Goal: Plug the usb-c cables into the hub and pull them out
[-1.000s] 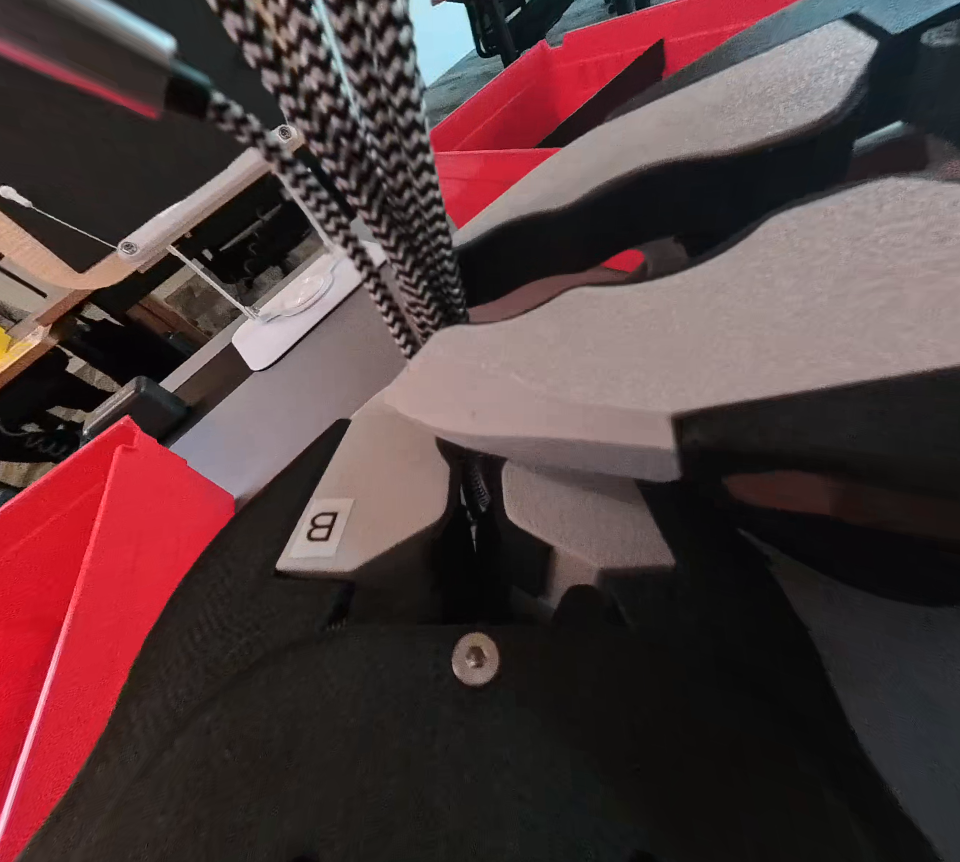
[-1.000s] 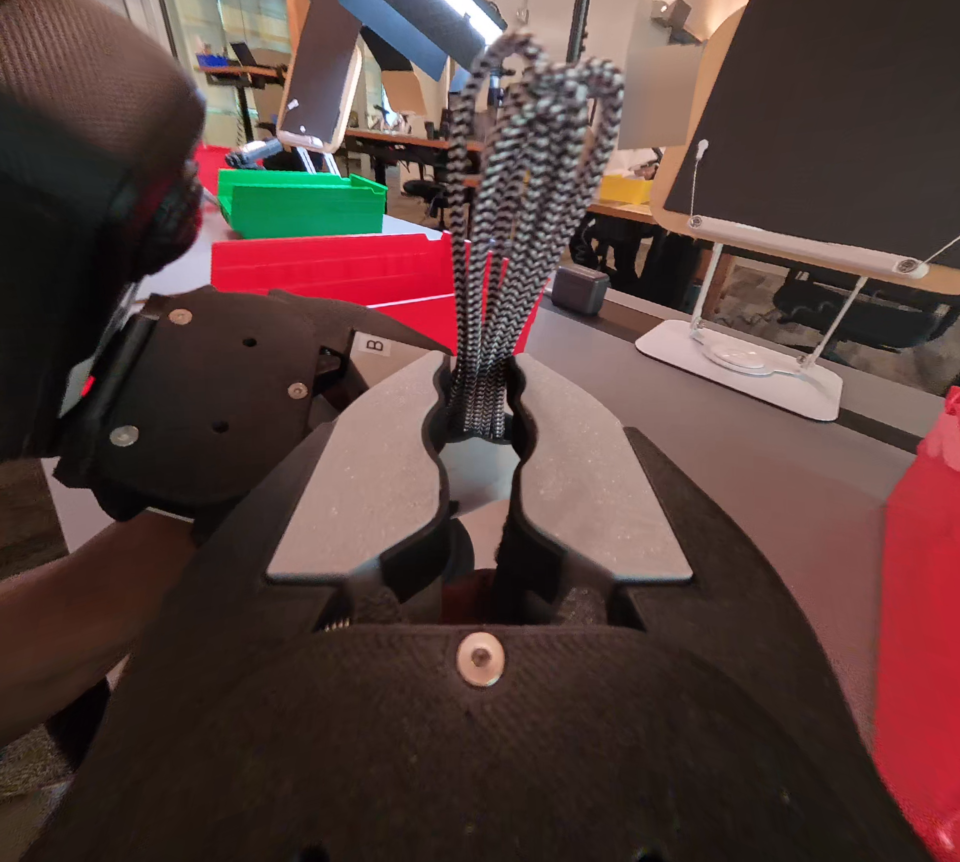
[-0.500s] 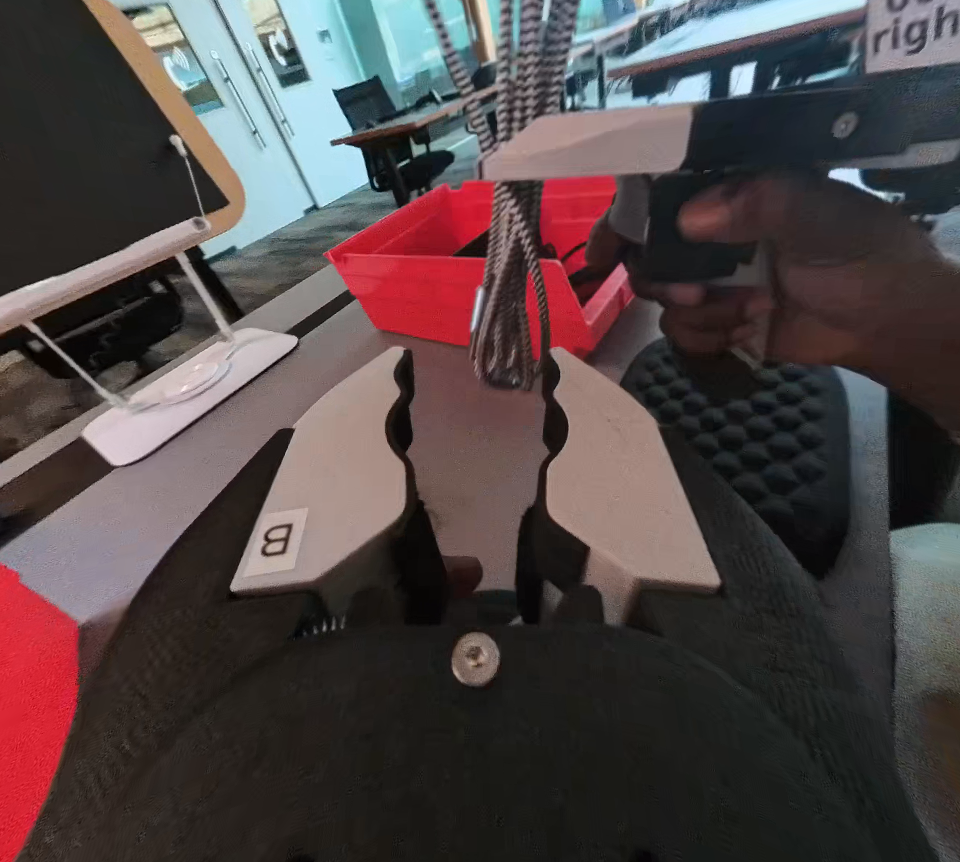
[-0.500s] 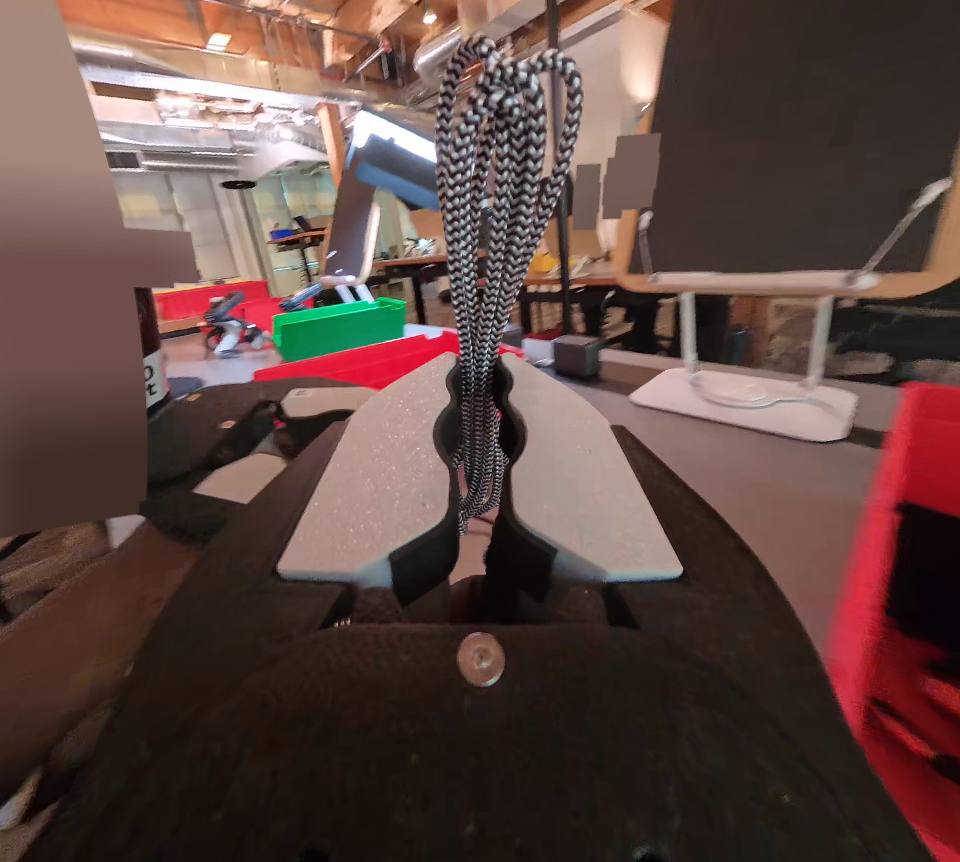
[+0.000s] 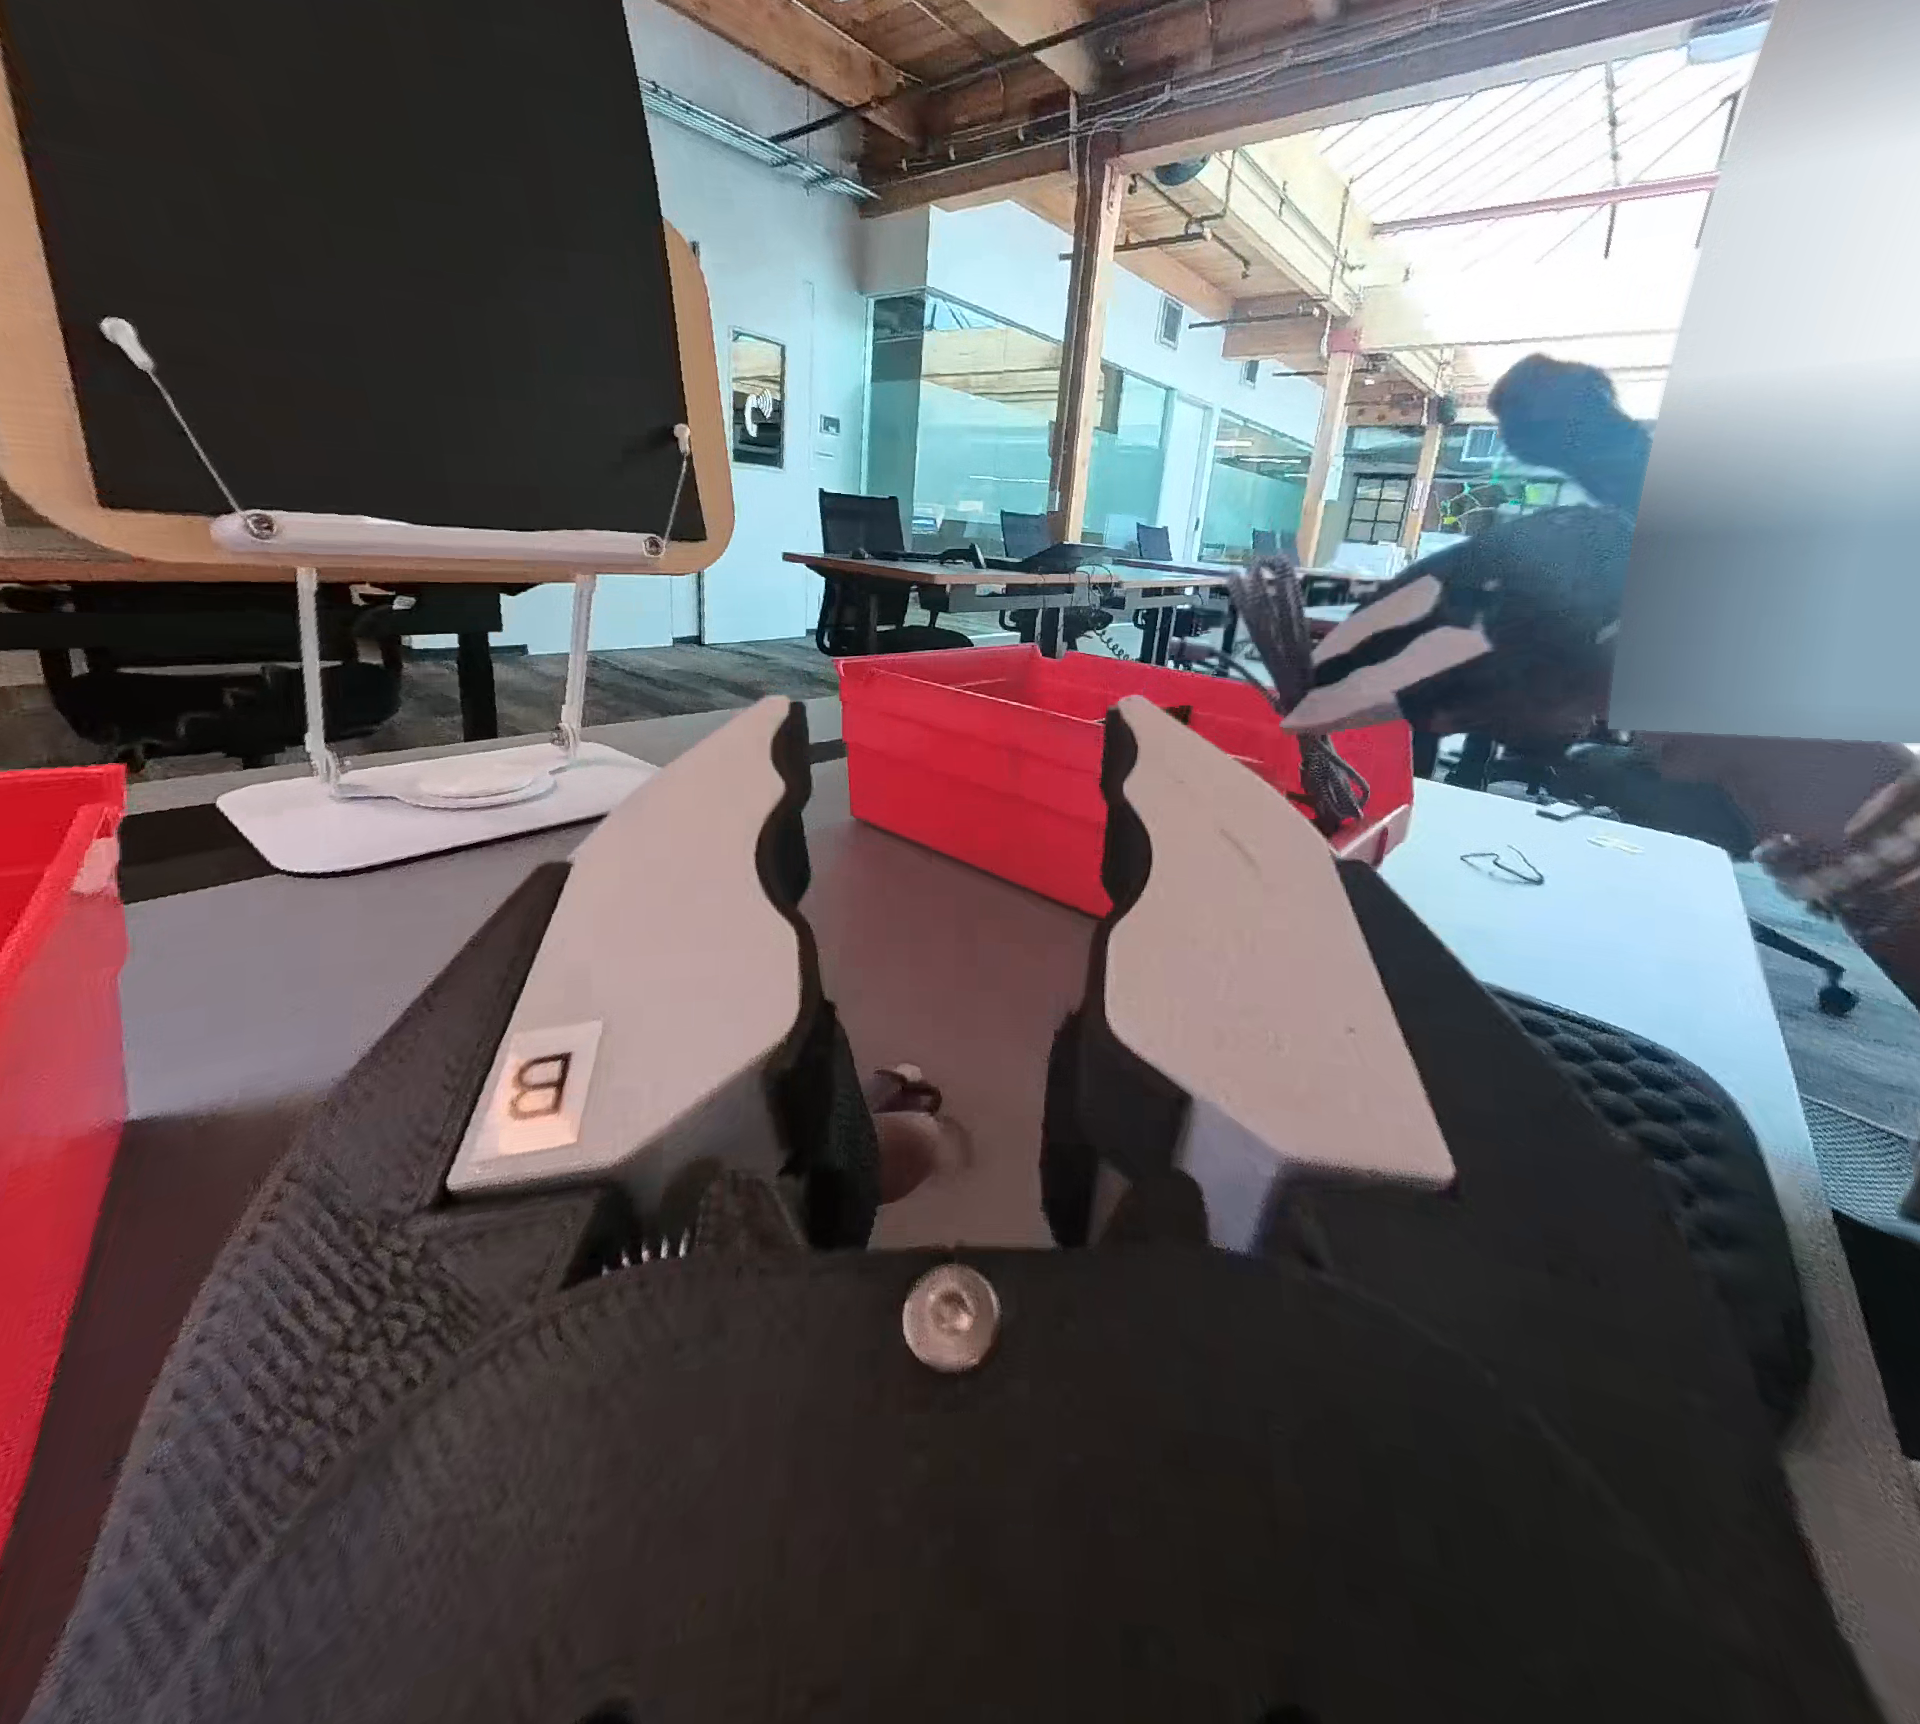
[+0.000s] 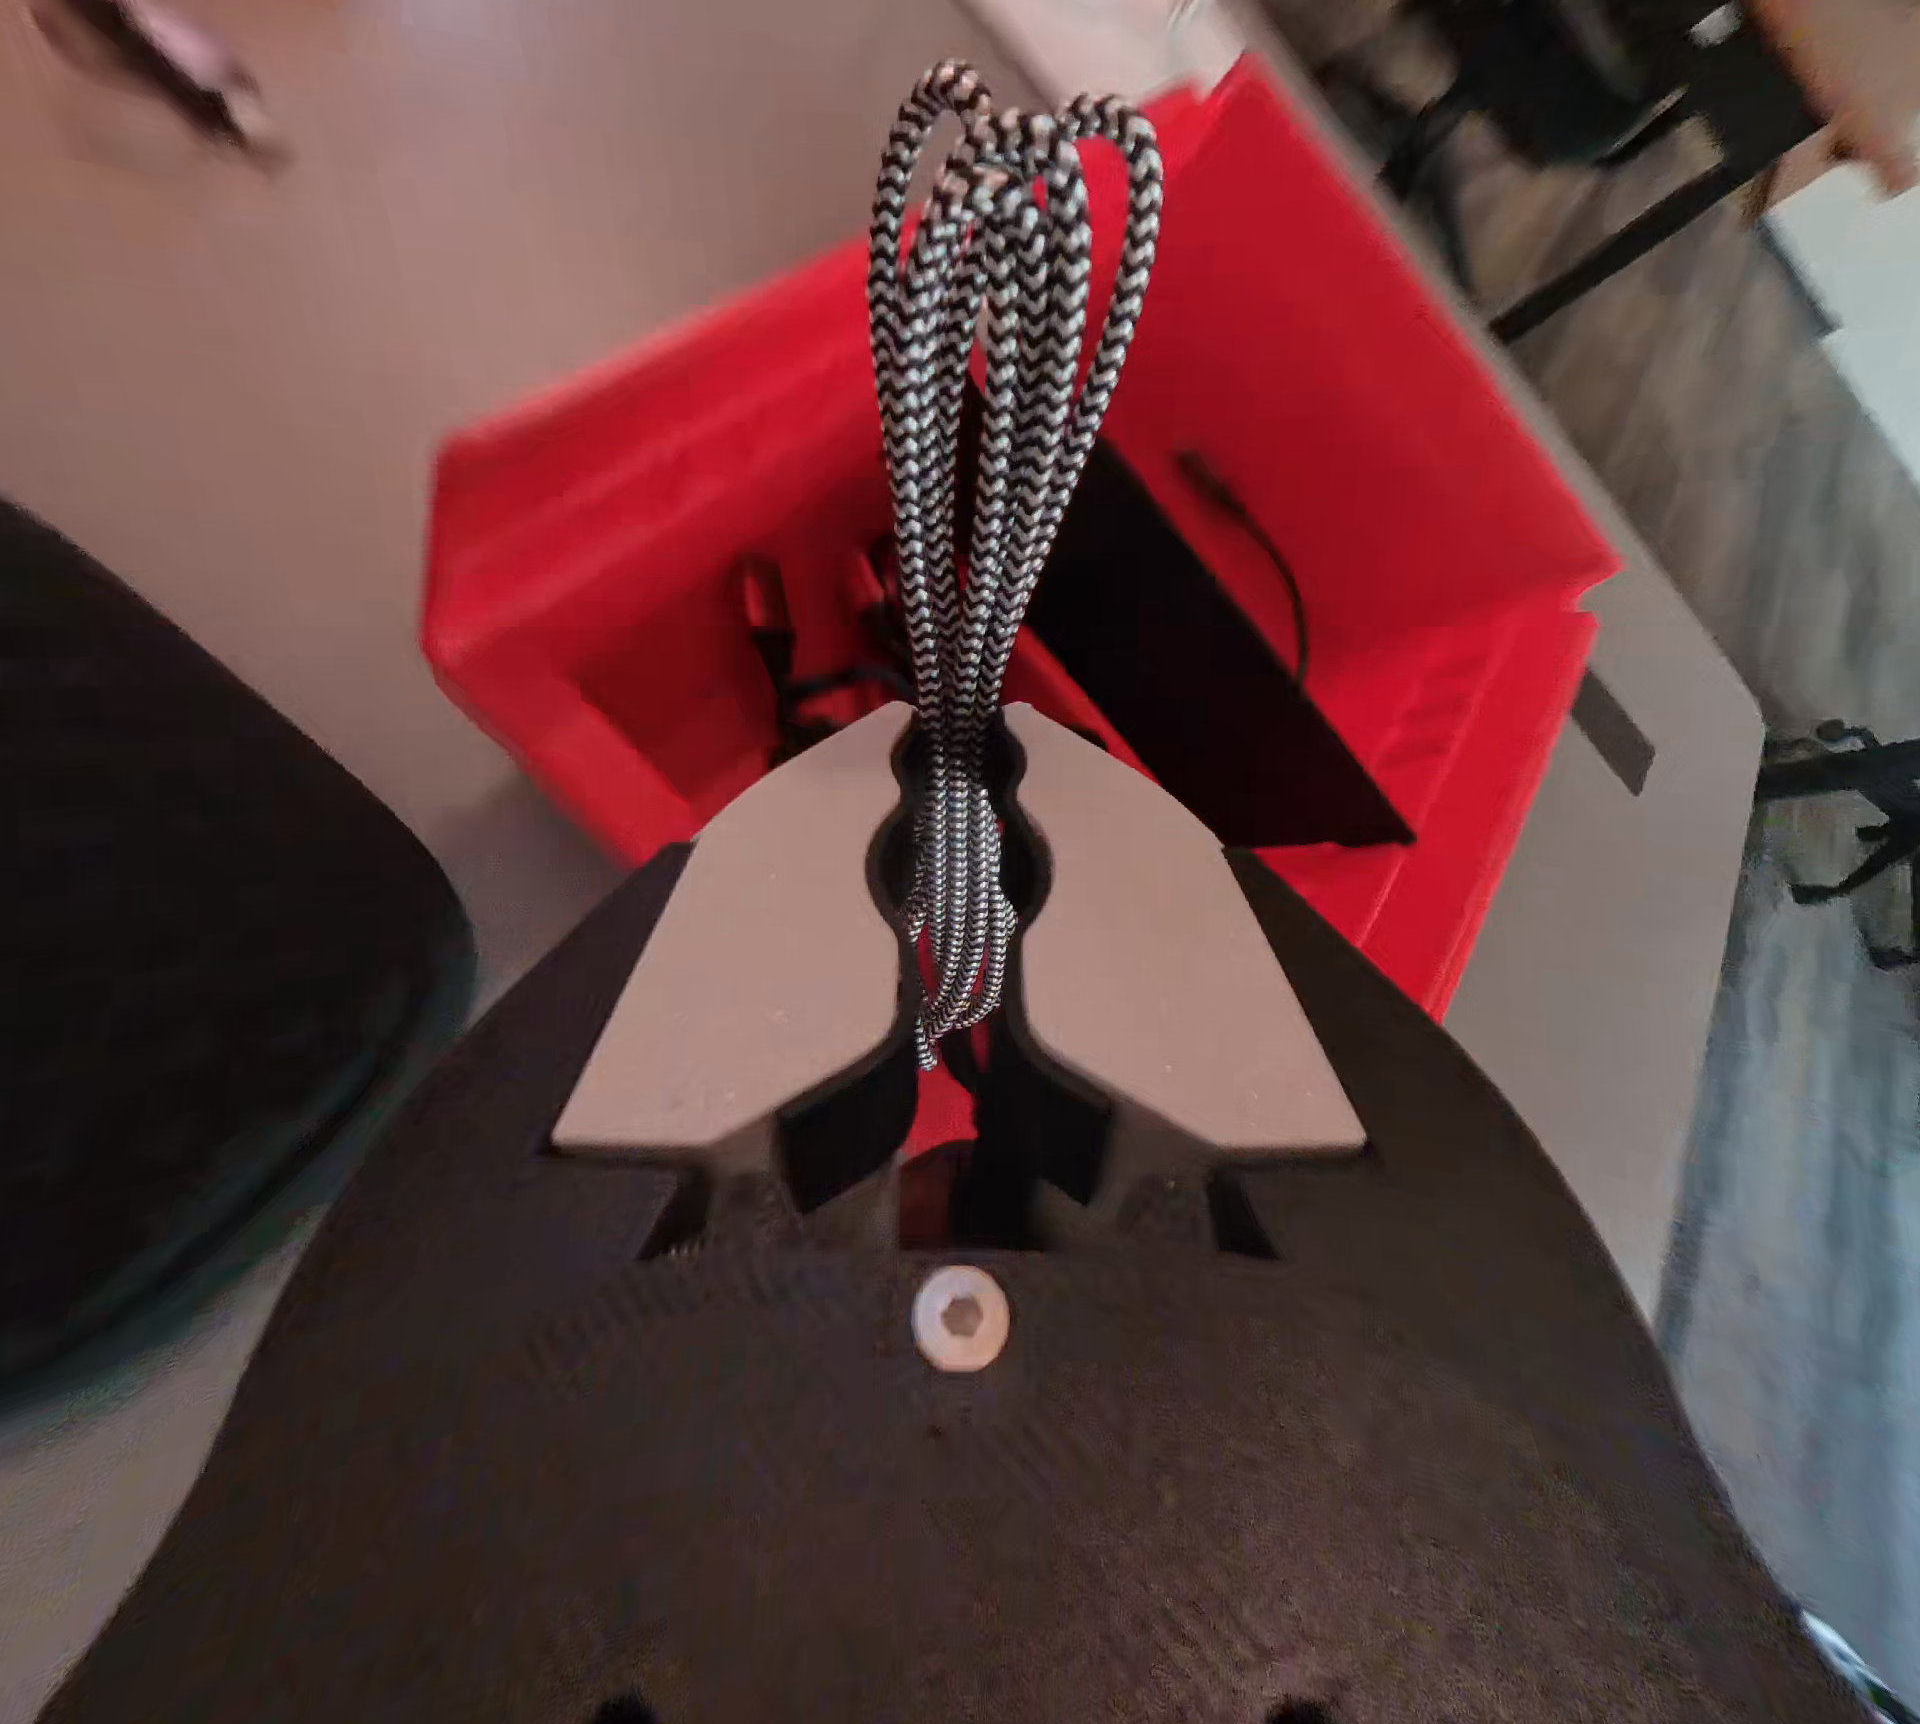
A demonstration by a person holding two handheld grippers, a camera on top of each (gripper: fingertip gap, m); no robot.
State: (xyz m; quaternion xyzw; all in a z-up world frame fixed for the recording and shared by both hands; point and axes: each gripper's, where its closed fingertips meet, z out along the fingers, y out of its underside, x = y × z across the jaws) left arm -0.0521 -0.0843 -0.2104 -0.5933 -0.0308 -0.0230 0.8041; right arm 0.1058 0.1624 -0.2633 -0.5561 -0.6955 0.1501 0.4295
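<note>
A: Start with the big things. What carries it all?

B: A grey table (image 5: 312,926). On it, in the left wrist view, a red bin (image 5: 977,760) stands at about one o'clock from the left claw (image 5: 951,833), and a black panel on a white stand (image 5: 416,801) at eleven. The right wrist view looks down into a red bin, likely the same one, with dark cables and a flat black piece (image 6: 1174,666) inside; whether that piece is the hub I cannot tell.

A: And the cable itself?

B: A looped bundle of black-and-white braided cable (image 6: 997,386) is clenched in the right claw (image 6: 961,739) and hangs over the bin, its loops pointing to twelve o'clock in that view. The left claw is spread wide and carries nothing.

A: How will it handle?

B: Light and limp, I judge. The braid should give friction, so it won't slip easily, but the loops will flop and swing. For plugging, the stiff connector shell is the place to pinch. No plug shows clearly here.

A: Any writing?

B: A small white sticker (image 5: 535,1092) with one printed letter sits on the left claw's finger. No brand shows on the cable.
</note>
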